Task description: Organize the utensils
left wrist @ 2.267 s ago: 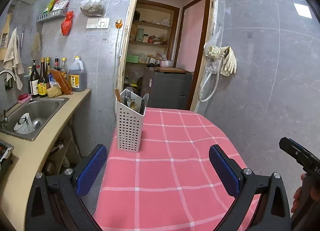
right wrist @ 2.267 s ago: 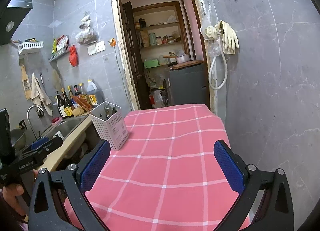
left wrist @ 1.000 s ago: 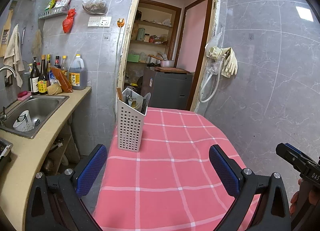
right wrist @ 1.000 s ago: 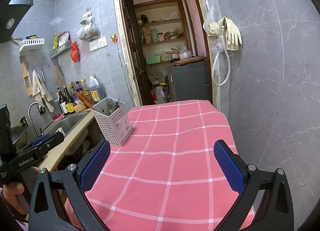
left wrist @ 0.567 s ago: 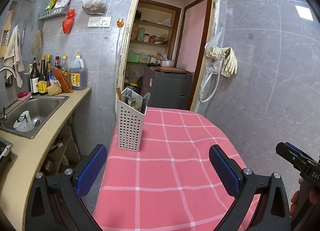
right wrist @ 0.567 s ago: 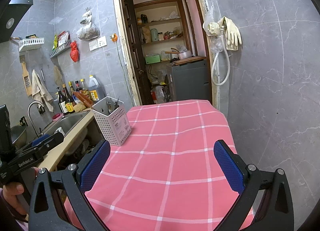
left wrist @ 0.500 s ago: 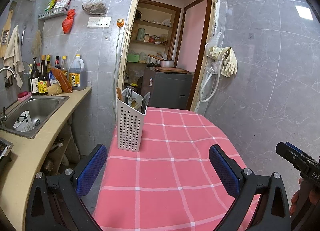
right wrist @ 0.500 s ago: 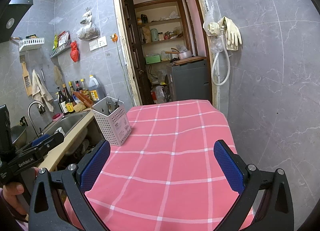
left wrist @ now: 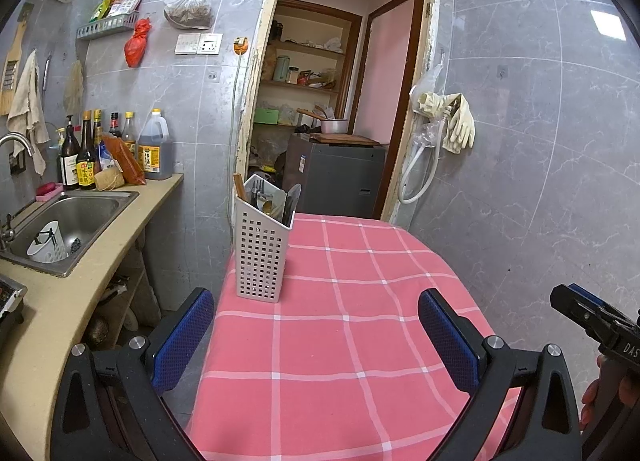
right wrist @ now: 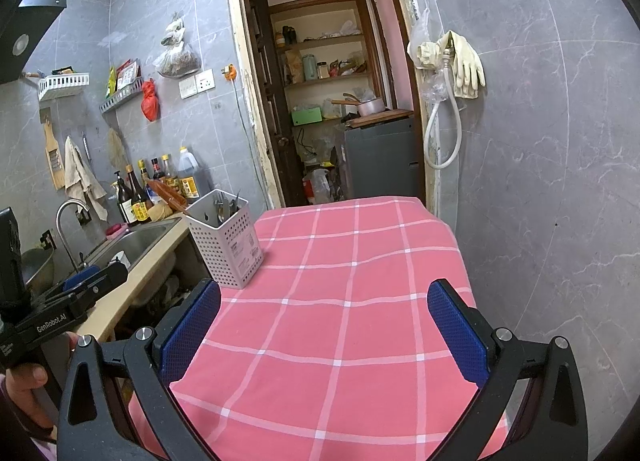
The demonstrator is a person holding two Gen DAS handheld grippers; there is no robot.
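Two claws were mine, and both stood wide apart with nothing between the pads: my left claw and my right claw hovered low over the near end of the pink checked surface. The utensil holder, a white perforated plastic caddy, stood upright ahead and a little left of my left claw, and well ahead and far to the left of my right claw, close to the surface's left edge. The utensils stood inside it, their tops poking above the rim; I could not tell each piece apart. I judged them stiff, smooth metal, light but slippery, so I would pinch one by its exposed upper end, squarely across the flat. The caddy itself looked light and tall, likely to tip if I dragged a piece sideways.
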